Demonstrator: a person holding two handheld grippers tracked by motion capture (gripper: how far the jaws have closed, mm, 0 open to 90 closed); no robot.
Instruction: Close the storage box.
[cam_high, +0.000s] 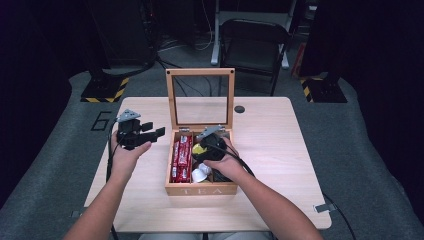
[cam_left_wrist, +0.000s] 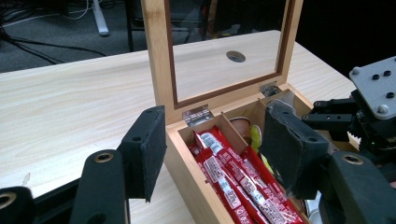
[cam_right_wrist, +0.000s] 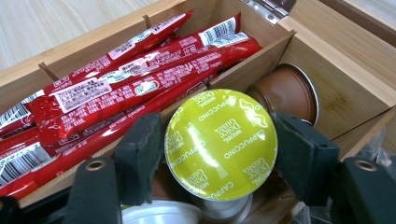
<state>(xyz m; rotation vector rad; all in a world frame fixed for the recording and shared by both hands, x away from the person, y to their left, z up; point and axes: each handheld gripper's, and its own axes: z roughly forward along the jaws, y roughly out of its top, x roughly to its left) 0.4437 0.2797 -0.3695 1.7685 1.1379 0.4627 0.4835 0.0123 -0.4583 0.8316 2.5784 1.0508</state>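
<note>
A pale wooden counter (cam_high: 270, 130) fills the centre of the high view, carrying a light wooden tea box (cam_high: 200, 189) with its glass-paned lid (cam_high: 201, 98) propped upright so the compartments stay reachable. At left of that frame the left hand-held gripper (cam_high: 150, 133) hangs beside the box, jaws apart and empty. The right hand-held gripper (cam_right_wrist: 219, 156) sits in the middle compartment, its pads against both sides of a round yellow-green foil-topped coffee capsule (cam_right_wrist: 219, 142), apparently gripped edge-on for a clean lift. The right gripper view reveals the capsule's Cappuccino print and a brown capsule (cam_right_wrist: 286, 93) behind; the left gripper view shows red stick sachets (cam_left_wrist: 233, 179) packed lengthwise.
</note>
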